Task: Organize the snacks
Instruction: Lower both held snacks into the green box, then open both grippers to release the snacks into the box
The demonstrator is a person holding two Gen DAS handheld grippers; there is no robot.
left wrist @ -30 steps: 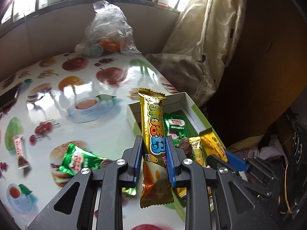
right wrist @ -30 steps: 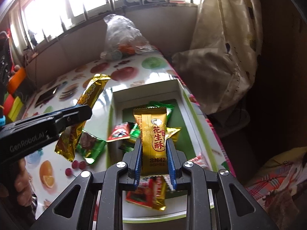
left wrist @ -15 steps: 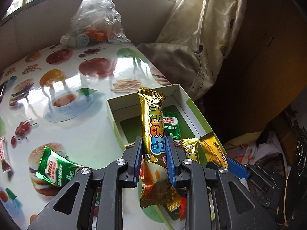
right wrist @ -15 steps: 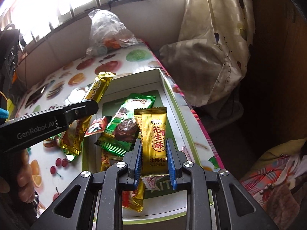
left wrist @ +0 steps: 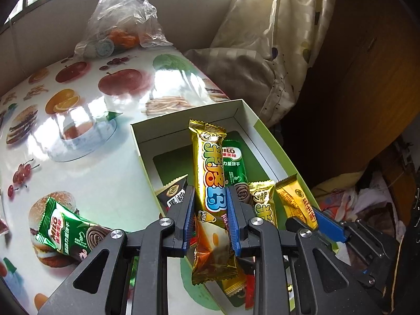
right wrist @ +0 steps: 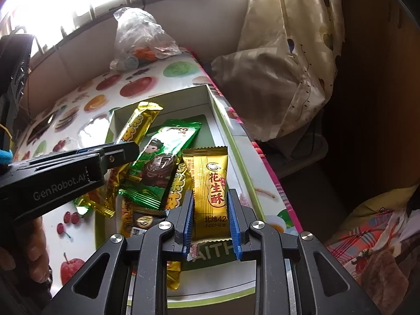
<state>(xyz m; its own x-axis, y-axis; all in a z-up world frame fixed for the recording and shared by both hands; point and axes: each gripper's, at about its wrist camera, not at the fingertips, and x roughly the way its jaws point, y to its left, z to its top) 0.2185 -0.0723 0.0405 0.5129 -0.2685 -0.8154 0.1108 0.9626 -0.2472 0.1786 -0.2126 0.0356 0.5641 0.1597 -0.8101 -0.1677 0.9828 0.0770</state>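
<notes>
Both tongs have sunk closer over the box (left wrist: 237, 106): left tongs (left wrist: 208, 210) clamp the long gold bar (left wrist: 208, 173), right tongs (right wrist: 211, 215) the peanut crisp packet (right wrist: 210, 191); release seems next.

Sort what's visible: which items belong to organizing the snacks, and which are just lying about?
Part of the job:
- long gold bar in left gripper
- gold peanut candy in right gripper
- box
- green Milo pack on the table

Lying about:
- plastic bag
- curtain
</notes>
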